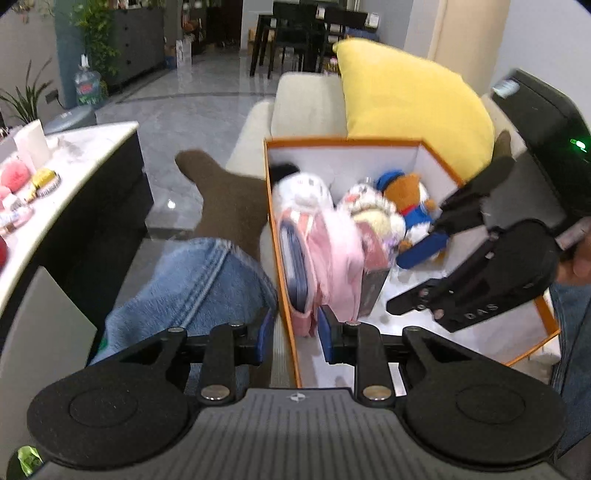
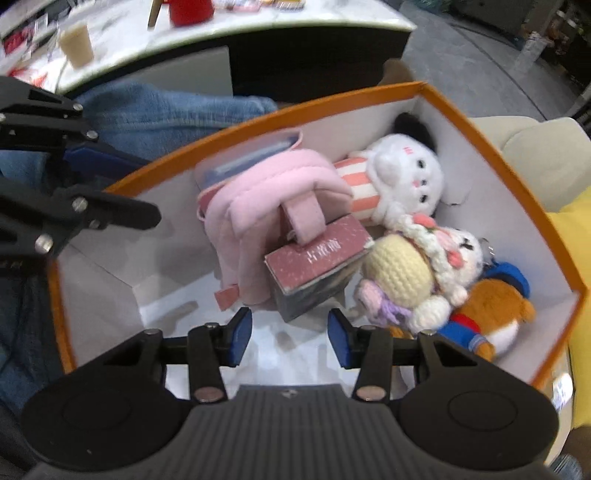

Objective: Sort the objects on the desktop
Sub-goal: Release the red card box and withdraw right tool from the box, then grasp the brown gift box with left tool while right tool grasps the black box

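Observation:
An orange box with a white inside holds a pink pouch, a white plush, a crochet doll, a duck plush and a small dusty-pink carton. My left gripper straddles the box's near wall, one blue pad outside and one inside, with gaps showing at the pads. My right gripper hangs open over the box floor, just short of the carton, with nothing between its pads.
The box rests on a beige sofa beside a yellow cushion. A person's leg in jeans with a brown sock lies along the box's left side. A marble-top table carries a paper cup and small pink items.

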The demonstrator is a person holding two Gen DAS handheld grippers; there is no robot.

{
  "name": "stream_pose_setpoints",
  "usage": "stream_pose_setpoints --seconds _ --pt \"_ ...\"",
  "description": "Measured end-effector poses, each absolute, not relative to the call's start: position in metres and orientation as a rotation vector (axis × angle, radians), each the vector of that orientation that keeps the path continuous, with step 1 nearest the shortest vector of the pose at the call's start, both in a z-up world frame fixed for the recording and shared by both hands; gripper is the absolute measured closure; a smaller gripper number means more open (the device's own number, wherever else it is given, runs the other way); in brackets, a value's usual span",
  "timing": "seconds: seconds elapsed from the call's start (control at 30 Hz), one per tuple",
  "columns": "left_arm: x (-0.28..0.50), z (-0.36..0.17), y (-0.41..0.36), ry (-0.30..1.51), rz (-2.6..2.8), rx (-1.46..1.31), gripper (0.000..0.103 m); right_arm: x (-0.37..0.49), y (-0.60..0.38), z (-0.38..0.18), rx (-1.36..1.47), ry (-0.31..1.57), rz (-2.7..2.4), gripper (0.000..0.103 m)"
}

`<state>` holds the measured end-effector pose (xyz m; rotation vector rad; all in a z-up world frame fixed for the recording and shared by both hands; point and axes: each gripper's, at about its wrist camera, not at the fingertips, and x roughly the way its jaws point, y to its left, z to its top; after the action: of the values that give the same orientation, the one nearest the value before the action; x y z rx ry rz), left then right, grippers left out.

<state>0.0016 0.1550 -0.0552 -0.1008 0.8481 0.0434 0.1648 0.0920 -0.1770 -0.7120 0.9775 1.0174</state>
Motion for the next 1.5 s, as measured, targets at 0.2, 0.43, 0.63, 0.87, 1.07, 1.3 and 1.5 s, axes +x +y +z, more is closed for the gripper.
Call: stream_pose_setpoints --seconds 0.2,0.43,0.63,0.87,1.07,1.3,1.5 --pt "0.0 -0.027 0.13 0.774 0.026 -0.043 0.073 0.157 0.044 -0.143 -0.517 0.842 0.959 0.055" --pt "0.015 0.003 0.074 0.682 -0.08 0.087 0.073 0.166 -0.03 -0.108 -0.344 0.745 0.798 0.054" --pt "0.059 0.005 0.024 0.737 -0.223 0.138 0.072 0.202 -0.111 -0.119 -0.211 0.835 0.594 0.047" --pt "0.137 -0.007 -0.018 0.87 -0.319 0.088 0.07 0.257 -0.169 -0.167 0.068 1.028 0.462 0.047" --pt "0.201 -0.023 -0.044 0.957 -0.312 0.092 0.058 0.289 -0.19 -0.204 0.256 1.114 0.411 0.04" --pt "0.258 -0.056 -0.064 1.058 -0.258 0.146 0.055 0.31 -0.199 -0.234 0.355 1.203 0.416 0.039" --pt "0.292 -0.088 -0.075 1.15 -0.197 0.171 0.054 0.32 -0.201 -0.244 0.442 1.233 0.44 0.031"
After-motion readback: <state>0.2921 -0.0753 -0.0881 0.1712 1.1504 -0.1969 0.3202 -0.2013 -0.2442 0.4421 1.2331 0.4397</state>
